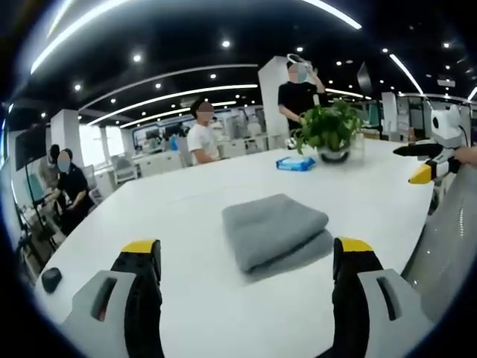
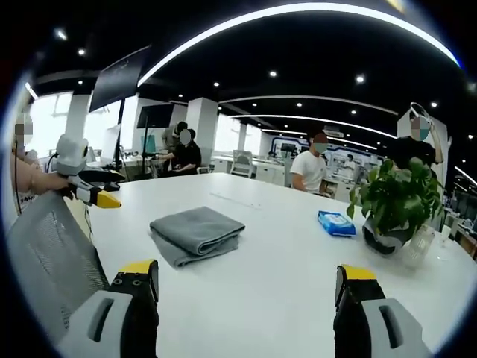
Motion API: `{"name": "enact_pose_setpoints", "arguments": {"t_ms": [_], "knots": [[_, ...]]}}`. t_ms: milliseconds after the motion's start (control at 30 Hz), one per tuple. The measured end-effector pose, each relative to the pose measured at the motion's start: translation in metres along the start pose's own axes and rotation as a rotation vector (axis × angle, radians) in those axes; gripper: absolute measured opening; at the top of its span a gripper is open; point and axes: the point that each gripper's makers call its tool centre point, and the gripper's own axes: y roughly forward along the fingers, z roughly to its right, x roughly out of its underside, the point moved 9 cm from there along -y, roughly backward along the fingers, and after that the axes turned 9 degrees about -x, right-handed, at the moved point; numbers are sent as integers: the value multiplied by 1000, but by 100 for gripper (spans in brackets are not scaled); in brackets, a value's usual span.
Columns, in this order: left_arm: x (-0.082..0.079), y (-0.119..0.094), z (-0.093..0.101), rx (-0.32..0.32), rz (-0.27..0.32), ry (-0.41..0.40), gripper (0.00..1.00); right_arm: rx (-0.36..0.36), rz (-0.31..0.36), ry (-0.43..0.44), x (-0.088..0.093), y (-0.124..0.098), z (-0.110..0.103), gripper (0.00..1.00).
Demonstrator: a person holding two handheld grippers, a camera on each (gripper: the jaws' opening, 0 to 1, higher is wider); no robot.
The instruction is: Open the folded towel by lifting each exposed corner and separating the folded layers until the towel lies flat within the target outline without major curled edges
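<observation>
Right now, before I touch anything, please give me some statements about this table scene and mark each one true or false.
1. The grey towel lies folded on the white table. True.
2. The left gripper is shut on the towel. False: it is open and holds nothing, with the towel lying between and beyond its jaws.
3. A potted plant stands on the table beyond the towel. True.
4. The blue packet rests on top of the towel. False: it lies apart from it, on the table near the plant.
5. The right gripper is open. True.
</observation>
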Motion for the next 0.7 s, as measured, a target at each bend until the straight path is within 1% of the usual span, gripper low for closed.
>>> {"name": "enact_pose_setpoints", "arguments": {"t_ms": [300, 533, 633, 700], "knots": [[1, 1, 2, 5, -11, 32, 96, -4, -10, -73, -3, 1, -3, 100], [3, 2, 4, 16, -33, 60, 95, -17, 2, -82, -5, 1, -5, 100], [3, 2, 3, 10, -31, 67, 95, -36, -19, -93, -3, 4, -7, 100], [4, 1, 1, 0, -35, 53, 95, -47, -33, -97, -2, 5, -8, 100]]}}
